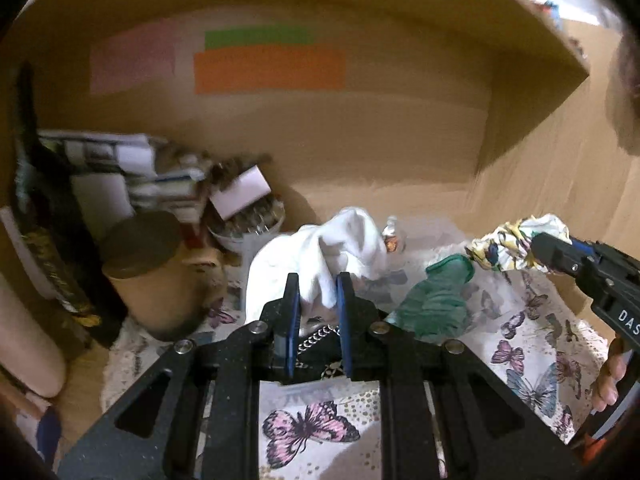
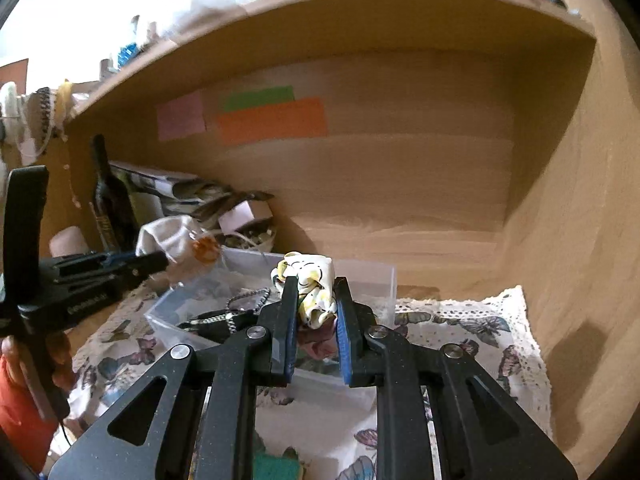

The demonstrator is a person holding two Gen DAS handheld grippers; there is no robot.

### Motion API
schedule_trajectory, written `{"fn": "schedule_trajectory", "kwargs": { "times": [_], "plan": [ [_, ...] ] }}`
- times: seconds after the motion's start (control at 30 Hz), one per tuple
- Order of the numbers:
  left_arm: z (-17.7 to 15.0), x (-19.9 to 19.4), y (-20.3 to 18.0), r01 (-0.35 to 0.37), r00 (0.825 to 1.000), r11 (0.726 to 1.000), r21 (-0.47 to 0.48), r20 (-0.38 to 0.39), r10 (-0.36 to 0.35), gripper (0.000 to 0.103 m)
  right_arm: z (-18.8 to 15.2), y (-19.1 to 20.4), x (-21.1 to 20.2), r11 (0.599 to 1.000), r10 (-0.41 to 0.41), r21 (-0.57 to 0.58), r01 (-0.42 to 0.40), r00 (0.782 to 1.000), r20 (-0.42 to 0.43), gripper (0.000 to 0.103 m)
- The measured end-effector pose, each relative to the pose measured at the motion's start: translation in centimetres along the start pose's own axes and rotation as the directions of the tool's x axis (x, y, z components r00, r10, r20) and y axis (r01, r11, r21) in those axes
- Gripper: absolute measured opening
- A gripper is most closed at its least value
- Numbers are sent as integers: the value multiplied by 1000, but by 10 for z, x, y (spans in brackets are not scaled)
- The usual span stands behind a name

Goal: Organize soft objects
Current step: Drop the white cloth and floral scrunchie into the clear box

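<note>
My left gripper (image 1: 318,280) is shut on a white cloth (image 1: 320,256) and holds it over the clear plastic bin (image 2: 360,276); the same cloth shows in the right wrist view (image 2: 164,236). My right gripper (image 2: 316,288) is shut on a floral yellow-and-white cloth (image 2: 310,280), held above the bin's near side; it also shows in the left wrist view (image 1: 516,246). A green cloth (image 1: 436,300) lies on the butterfly mat. A black item with a chain (image 2: 236,312) lies inside the bin.
A butterfly-print mat (image 2: 472,332) covers the shelf floor. Books, a dark bottle (image 2: 108,204), a brown canister (image 1: 148,268) and a bowl of clutter (image 1: 248,224) crowd the back left. Wooden walls close the back and right. A green sponge (image 2: 276,466) lies near the front.
</note>
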State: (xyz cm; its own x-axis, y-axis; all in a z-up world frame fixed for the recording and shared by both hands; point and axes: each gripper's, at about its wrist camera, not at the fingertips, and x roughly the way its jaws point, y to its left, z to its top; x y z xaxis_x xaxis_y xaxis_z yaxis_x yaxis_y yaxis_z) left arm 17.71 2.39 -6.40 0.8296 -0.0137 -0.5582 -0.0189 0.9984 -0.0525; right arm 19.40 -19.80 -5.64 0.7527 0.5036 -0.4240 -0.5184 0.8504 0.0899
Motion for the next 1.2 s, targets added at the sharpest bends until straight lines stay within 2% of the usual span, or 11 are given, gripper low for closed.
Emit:
{"fn": "schedule_trajectory", "kwargs": {
  "times": [0.2,0.37,0.47,0.57,0.63,0.73,0.77,0.9,0.97,1.07,1.2],
  "plan": [
    [-4,39,-4,-4,997,1000,4,-72,5,17,4,6,34,1000,-4,-17,3,999,-54,15],
    [-9,45,-7,7,995,1000,13,-104,-5,17,0,18,65,998,-2,-56,-5,991,-134,16],
    [-10,42,-5,28,993,1000,8,-117,-27,30,-7,23,78,997,-10,-75,-4,982,-187,20],
    [-10,34,-5,36,994,999,1,-105,-36,47,-12,24,79,996,-9,-88,-11,977,-215,34],
    [-9,28,-6,42,995,999,4,-94,-42,51,-14,23,73,996,-13,-92,-6,977,-211,53],
    [-9,12,-9,48,997,999,14,-67,-47,63,-14,22,61,996,-16,-90,-2,981,-195,63],
    [-8,5,-11,44,998,999,19,-51,-43,70,-14,21,56,996,-13,-87,-4,981,-192,64],
    [-9,-23,-14,29,1000,999,34,12,-29,96,-13,23,37,998,-4,-68,-7,986,-165,85],
    [-11,-38,-15,18,999,999,37,42,-20,102,-14,22,24,997,-6,-76,-5,990,-144,87],
    [-15,-56,-16,13,998,999,49,64,-16,103,-19,22,10,997,8,-81,-19,990,-138,96],
    [-27,-66,-16,22,999,999,47,47,-24,103,-36,24,2,996,32,-78,-46,985,-169,102]
  ]
}}
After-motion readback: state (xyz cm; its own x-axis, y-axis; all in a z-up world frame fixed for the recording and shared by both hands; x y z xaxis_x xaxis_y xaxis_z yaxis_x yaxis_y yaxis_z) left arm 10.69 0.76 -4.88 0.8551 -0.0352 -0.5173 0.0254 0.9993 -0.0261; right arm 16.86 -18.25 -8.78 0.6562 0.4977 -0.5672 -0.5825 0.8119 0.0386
